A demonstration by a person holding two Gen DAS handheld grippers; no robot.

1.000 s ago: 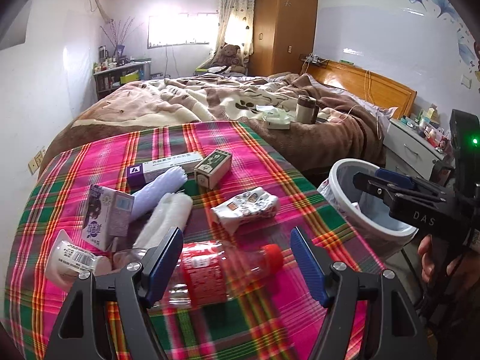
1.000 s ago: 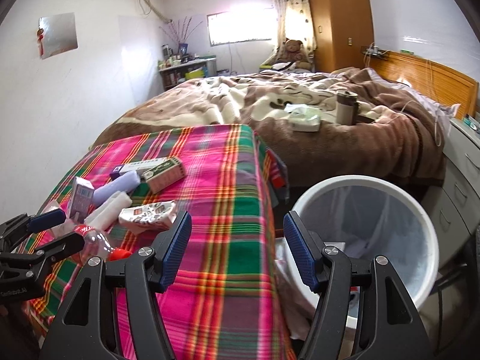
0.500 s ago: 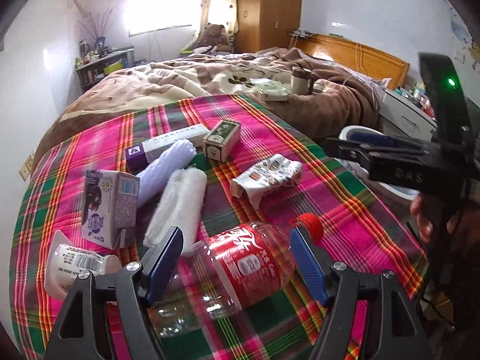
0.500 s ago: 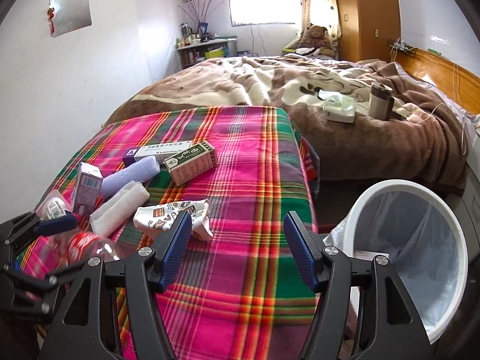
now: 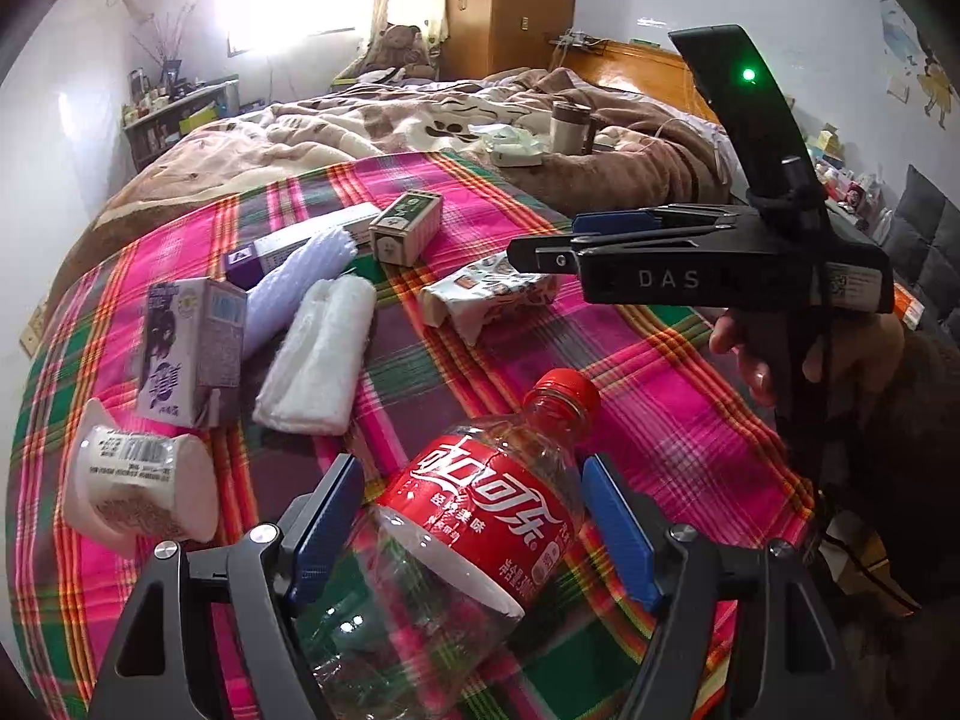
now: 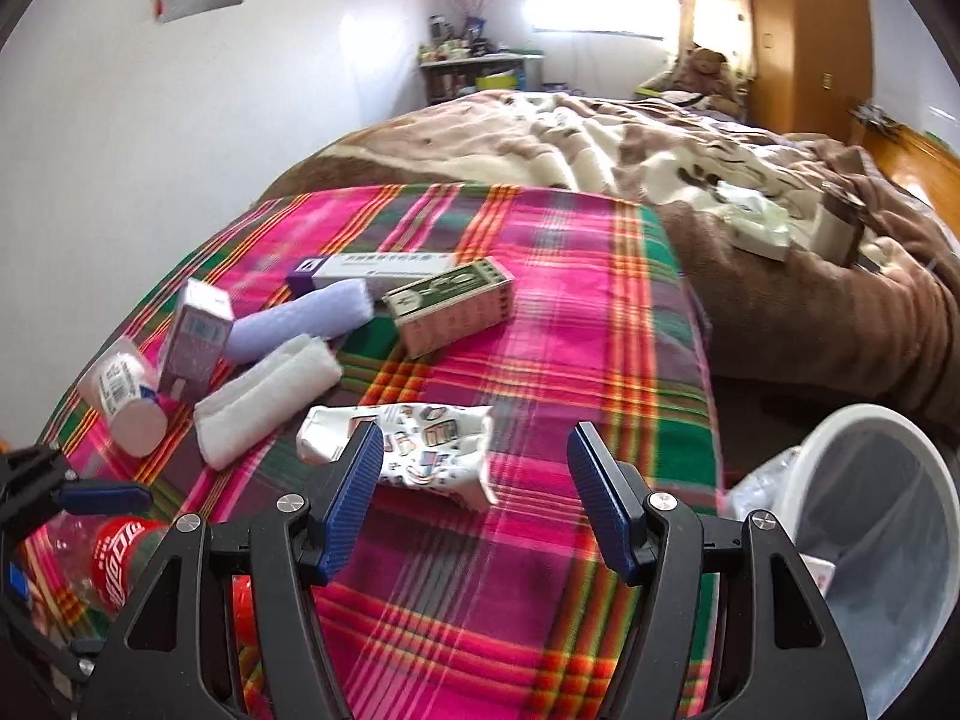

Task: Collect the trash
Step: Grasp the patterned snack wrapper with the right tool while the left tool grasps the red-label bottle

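An empty cola bottle [image 5: 480,516] with a red label and red cap lies on the plaid cloth [image 5: 660,396], its body between the open fingers of my left gripper [image 5: 474,525]; it also shows in the right wrist view [image 6: 120,552]. My right gripper [image 6: 480,498] is open and empty, low over a crumpled printed wrapper [image 6: 414,450], which also shows in the left wrist view [image 5: 492,294]. A white bin [image 6: 870,540] with a clear liner stands off the cloth's right edge.
On the cloth lie a purple milk carton [image 5: 192,354], a small yogurt cup [image 5: 138,492], a white rolled towel [image 5: 324,360], a lilac rolled towel [image 5: 294,282], a green box [image 5: 408,228] and a long white box [image 6: 384,267]. A bed with brown blanket [image 6: 720,192] lies behind.
My left gripper has moved forward so the bottle sits further between its fingers. My right gripper has swung left from the bin to over the printed wrapper.
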